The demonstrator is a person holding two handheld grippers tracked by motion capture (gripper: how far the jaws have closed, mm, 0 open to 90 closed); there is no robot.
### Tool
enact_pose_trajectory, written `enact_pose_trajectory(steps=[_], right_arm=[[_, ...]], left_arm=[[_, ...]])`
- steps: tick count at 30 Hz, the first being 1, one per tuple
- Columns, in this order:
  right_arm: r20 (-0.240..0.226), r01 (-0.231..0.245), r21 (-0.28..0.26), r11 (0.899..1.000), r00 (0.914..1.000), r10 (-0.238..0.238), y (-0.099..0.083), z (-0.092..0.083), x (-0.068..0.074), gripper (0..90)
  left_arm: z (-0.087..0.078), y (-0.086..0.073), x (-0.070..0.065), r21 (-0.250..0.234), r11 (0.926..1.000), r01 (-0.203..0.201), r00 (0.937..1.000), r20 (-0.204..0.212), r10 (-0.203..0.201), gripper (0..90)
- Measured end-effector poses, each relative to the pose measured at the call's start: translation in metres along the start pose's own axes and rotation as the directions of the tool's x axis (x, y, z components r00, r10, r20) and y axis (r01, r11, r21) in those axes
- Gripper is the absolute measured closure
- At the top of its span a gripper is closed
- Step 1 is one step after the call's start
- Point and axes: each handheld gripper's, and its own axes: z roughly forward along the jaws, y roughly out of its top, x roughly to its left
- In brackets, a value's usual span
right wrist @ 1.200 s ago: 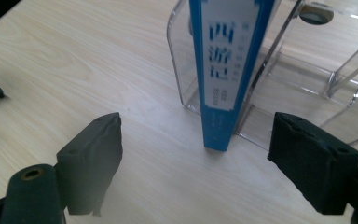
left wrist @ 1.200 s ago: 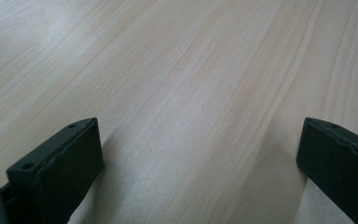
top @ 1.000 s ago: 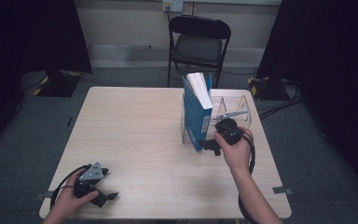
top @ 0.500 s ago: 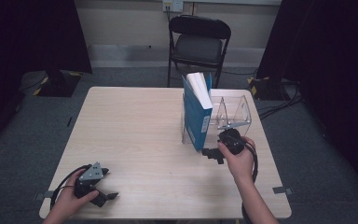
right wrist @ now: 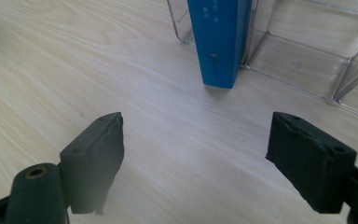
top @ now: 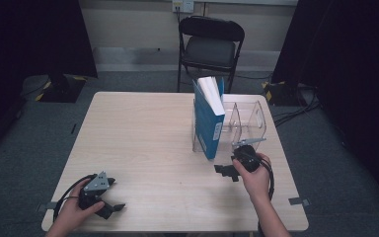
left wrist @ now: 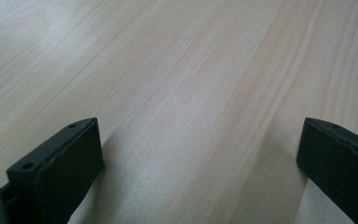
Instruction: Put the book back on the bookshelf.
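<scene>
The blue book (top: pixel 208 118) stands upright in the clear rack (top: pixel 246 116) at the table's (top: pixel 143 128) two o'clock. The right gripper (top: pixel 225 171), wide open and empty, sits just beside it; the step looks like release. The left gripper (top: pixel 112 207) rests at seven o'clock, open, empty; next probably calls for parking the right hand

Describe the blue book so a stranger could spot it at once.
Look at the pale wooden table, toward its far right side, where a clear plastic divider rack stands. The blue book stands upright in the rack's leftmost slot, the one coloured thing there.

Book (top: pixel 208 118) upright in rack (top: pixel 249 121), table (top: pixel 143 133) right; chair (top: pixel 210 44) behind.
</scene>
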Motion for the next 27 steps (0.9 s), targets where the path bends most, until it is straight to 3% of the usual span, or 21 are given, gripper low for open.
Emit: enact_pose_trajectory(steps=[27], right_arm=[[0.037,-0.033,0.042,0.999,0.9988,0.032,-0.046,0.011,-0.024,19.0]], left_arm=[[0.000,0.000,0.000,0.000,1.0000,-0.001,1.0000,0.000,0.001,0.0]])
